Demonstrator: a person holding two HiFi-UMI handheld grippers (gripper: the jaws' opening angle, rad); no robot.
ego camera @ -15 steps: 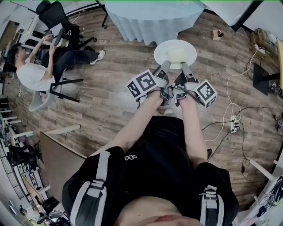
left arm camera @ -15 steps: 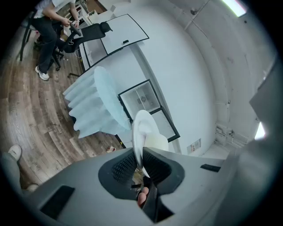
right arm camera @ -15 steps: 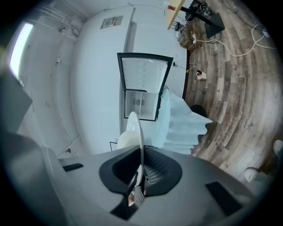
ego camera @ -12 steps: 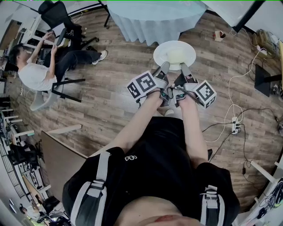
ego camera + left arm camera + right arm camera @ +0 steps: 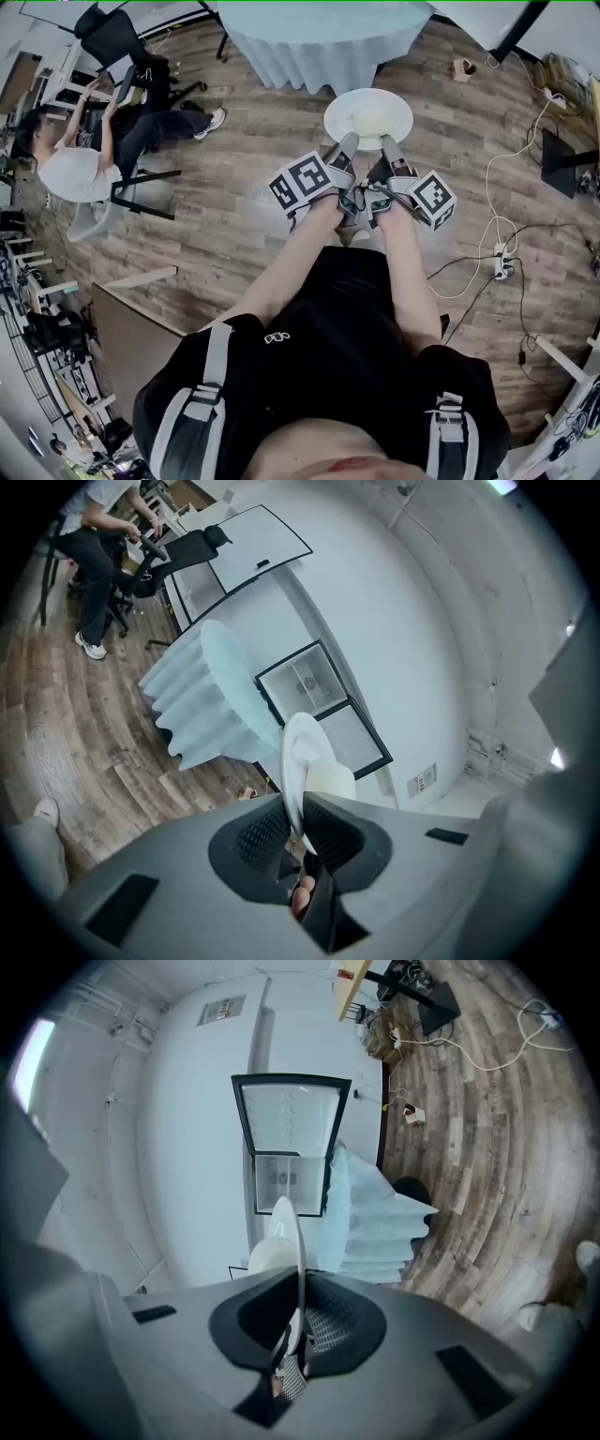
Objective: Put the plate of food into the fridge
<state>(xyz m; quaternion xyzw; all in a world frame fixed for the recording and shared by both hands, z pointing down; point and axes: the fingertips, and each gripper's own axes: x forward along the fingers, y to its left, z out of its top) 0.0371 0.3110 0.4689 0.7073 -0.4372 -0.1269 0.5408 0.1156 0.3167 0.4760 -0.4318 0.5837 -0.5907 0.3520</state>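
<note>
The person is holding a white plate (image 5: 399, 120) of pale food (image 5: 372, 114) out over the wood floor (image 5: 225, 216). The left gripper (image 5: 348, 142) is squeezing the plate's near rim, and the right gripper (image 5: 387, 142) is squeezing the rim just beside it. The fridge (image 5: 291, 1143) is standing ahead by the wall, behind a cloth-covered table (image 5: 319, 37).
</note>
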